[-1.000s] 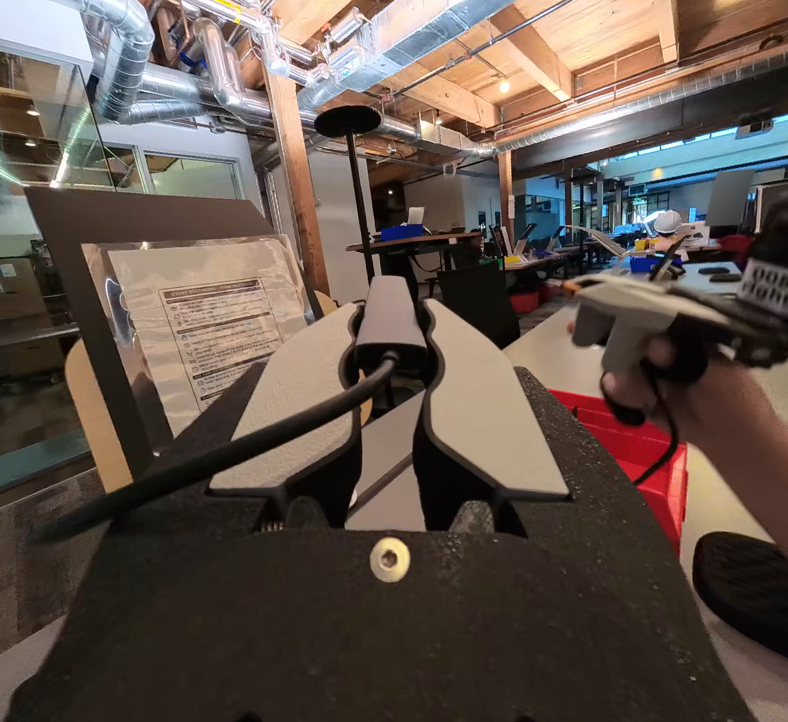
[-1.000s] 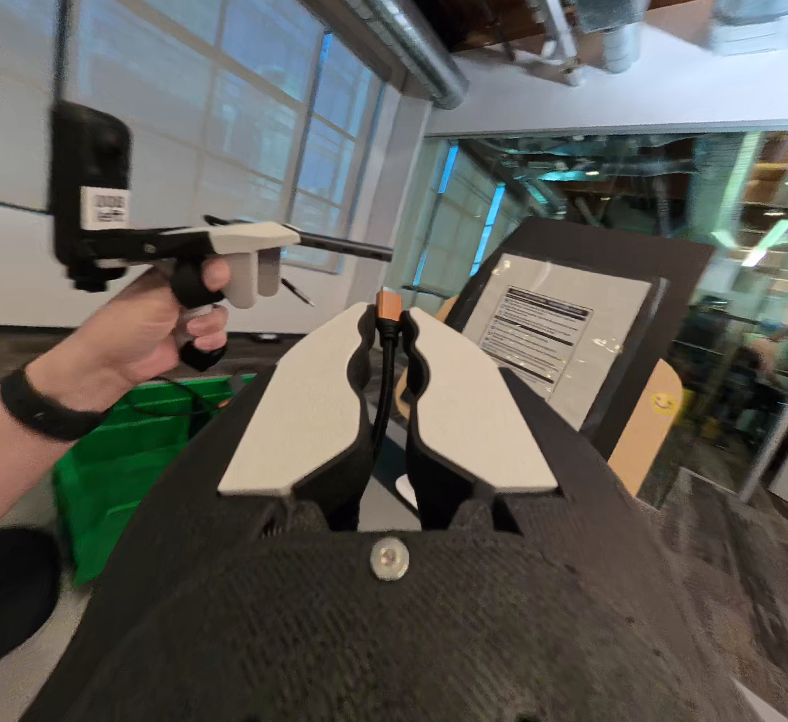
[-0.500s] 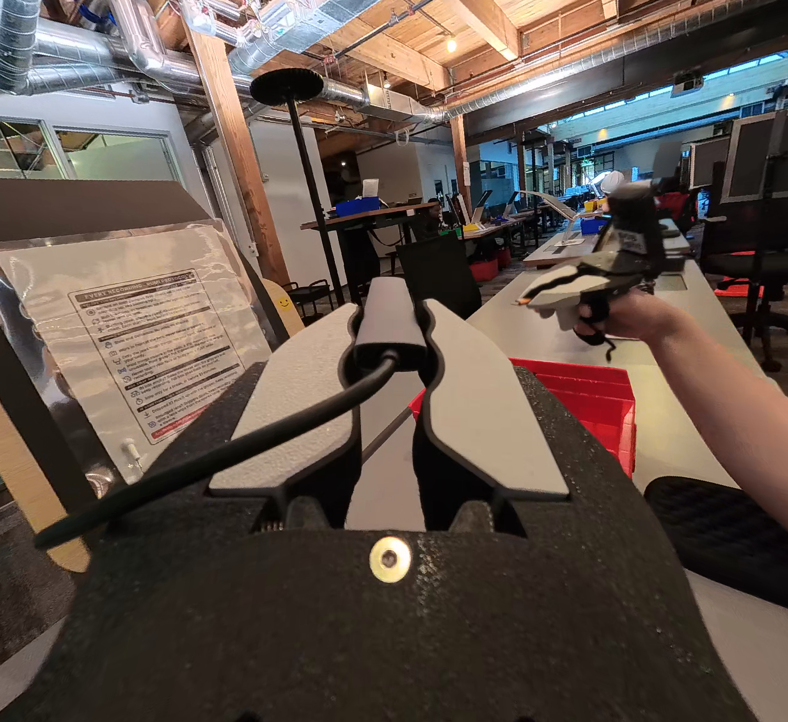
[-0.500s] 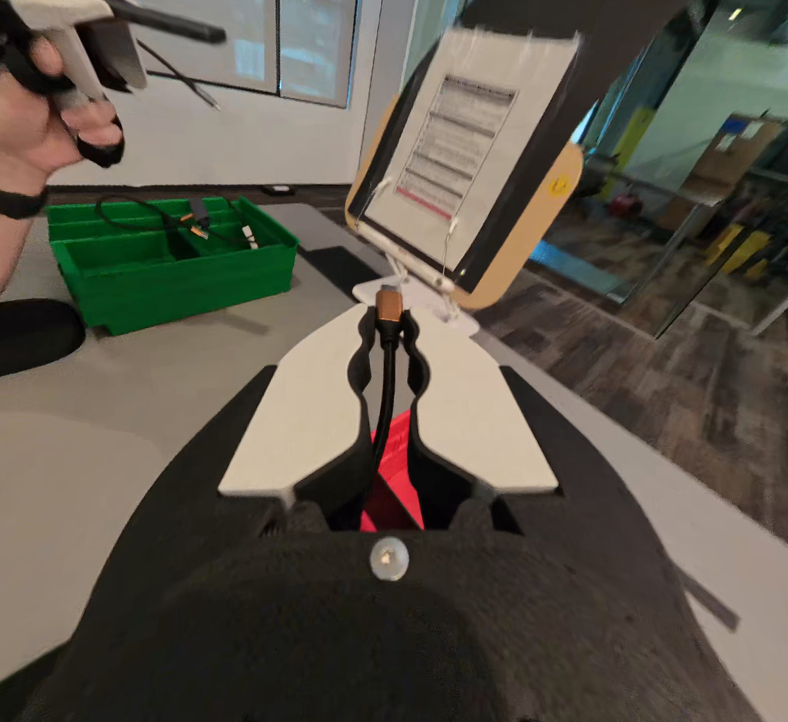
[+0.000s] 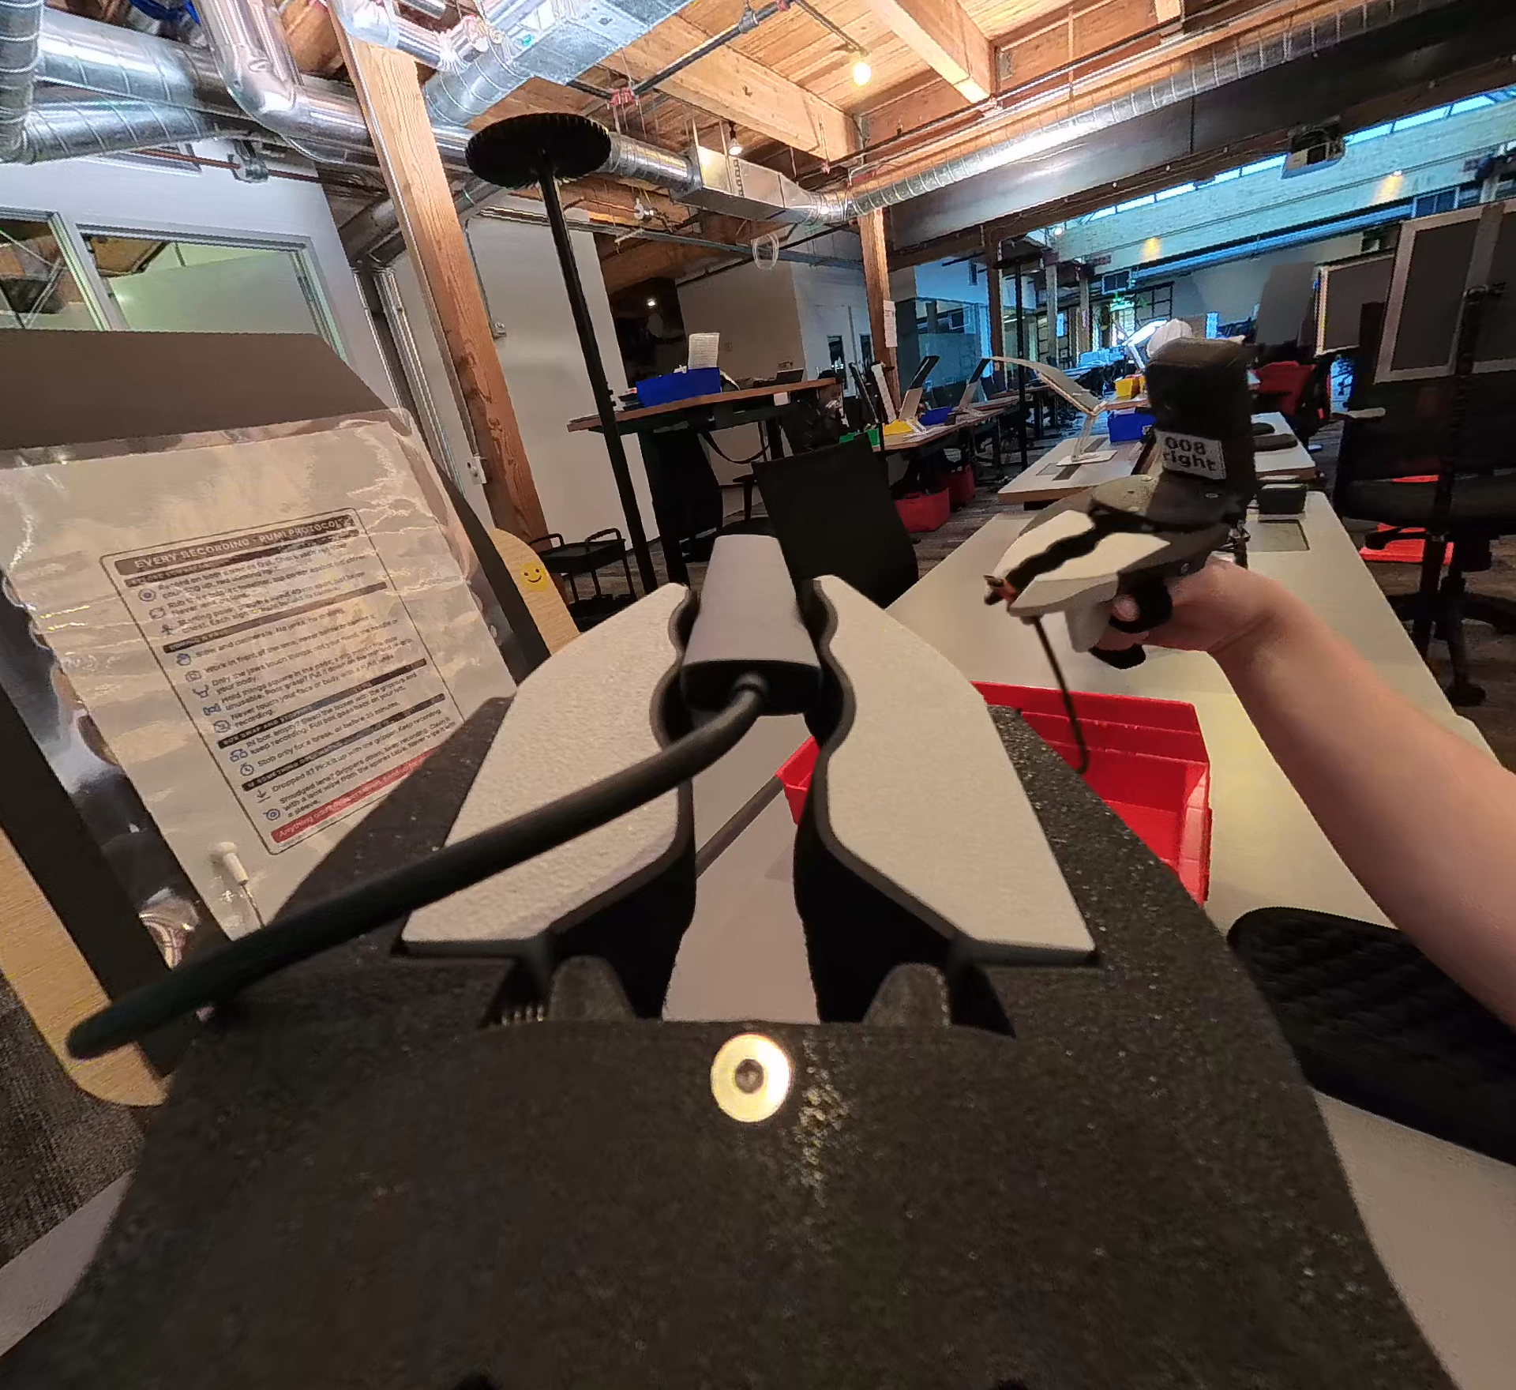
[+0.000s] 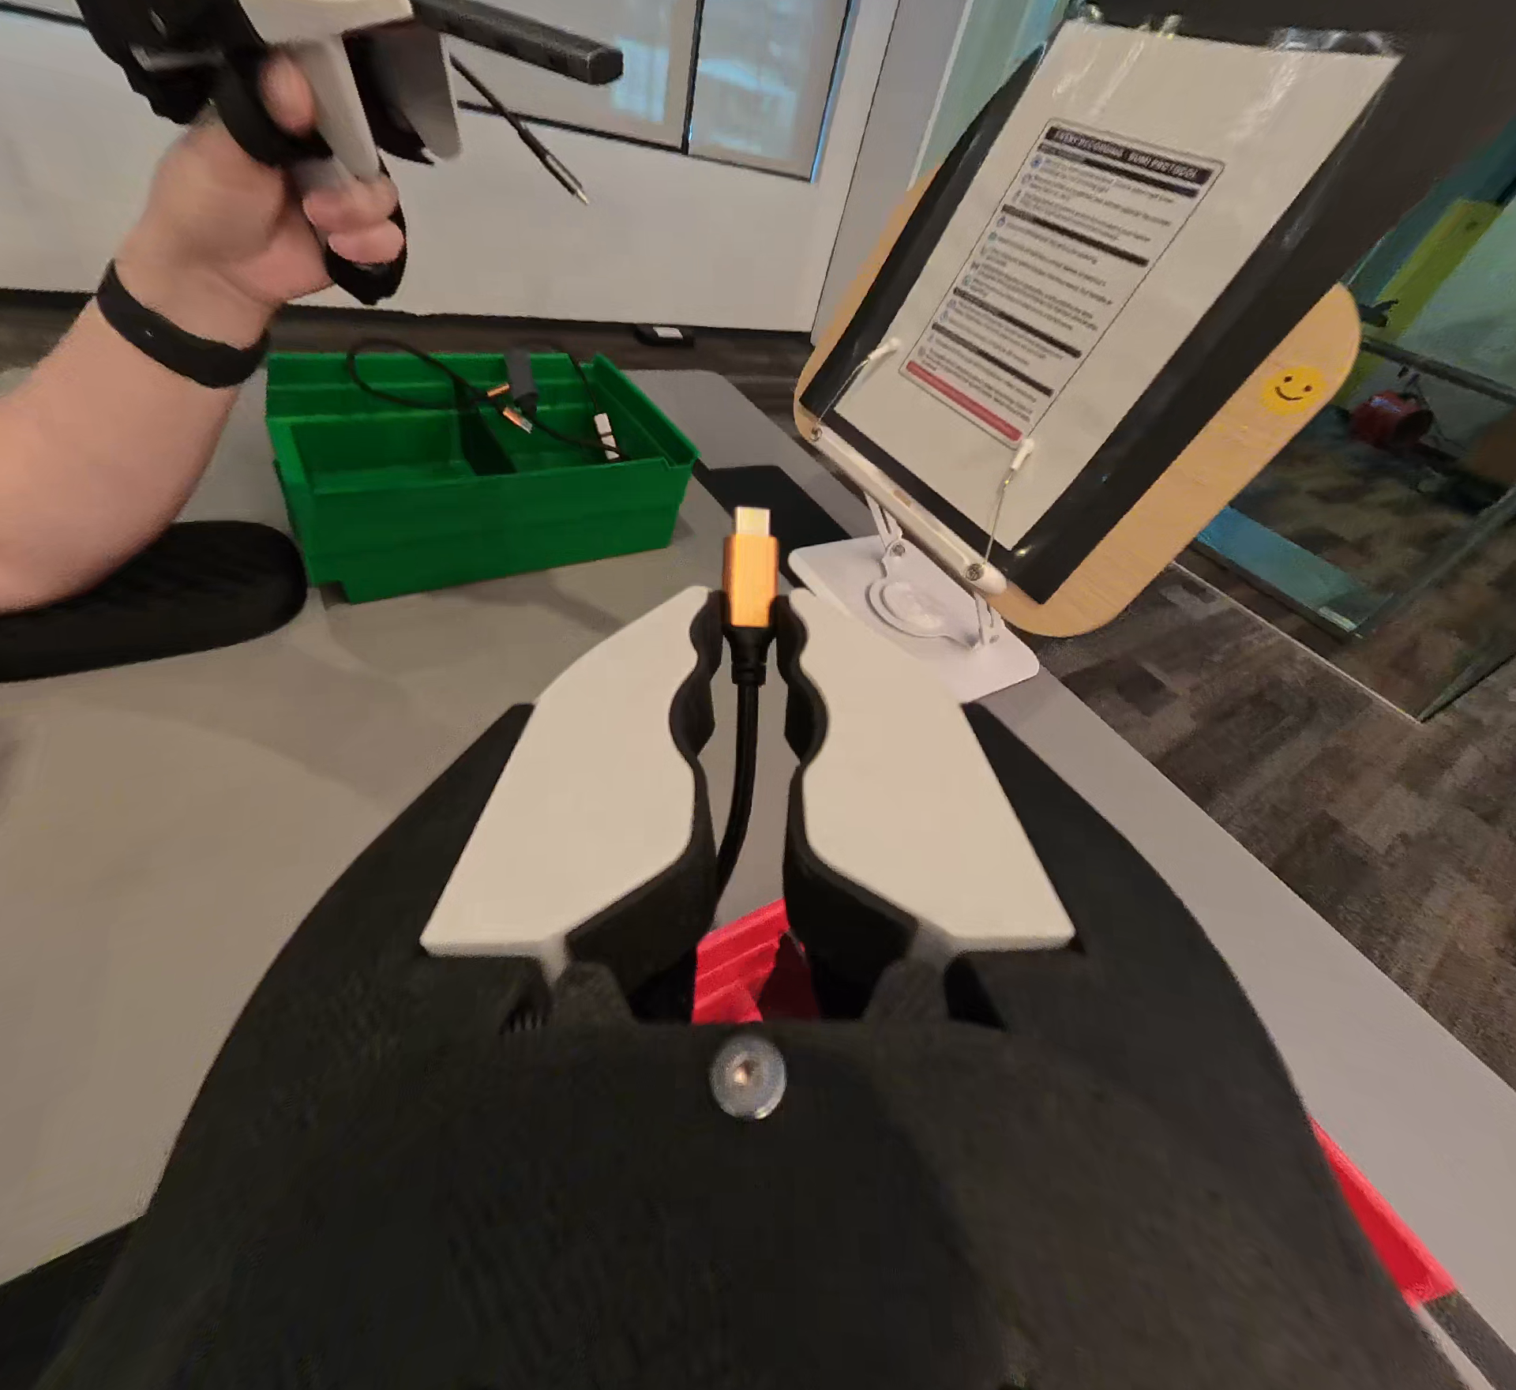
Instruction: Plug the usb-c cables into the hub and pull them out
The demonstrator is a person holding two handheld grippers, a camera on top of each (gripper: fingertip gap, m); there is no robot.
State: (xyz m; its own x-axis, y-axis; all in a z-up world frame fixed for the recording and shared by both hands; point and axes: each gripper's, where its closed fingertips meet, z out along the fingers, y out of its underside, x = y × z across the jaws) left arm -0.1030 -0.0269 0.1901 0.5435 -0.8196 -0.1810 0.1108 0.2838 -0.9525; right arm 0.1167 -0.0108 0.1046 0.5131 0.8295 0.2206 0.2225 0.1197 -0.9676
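My left gripper is shut on a dark grey USB hub, held in the air; the hub's black cord trails back to the left. It also shows in the right wrist view at upper left, the hub sticking out of it. My right gripper is shut on a USB-C cable plug with an orange shell and silver tip, its black cable running back between the fingers. In the left wrist view the right gripper is at the right, apart from the hub, its cable hanging down.
A green bin with more cables stands on the grey table. A red bin lies under my right gripper. A laminated sheet on a stand stands at the table's edge. Black arm rests lie on the table. The grippers' ends are close to 25 cm from one another.
Both grippers tilted downward, so the table and bins have come into view. The right gripper now points toward the left one. Both grips are unchanged.
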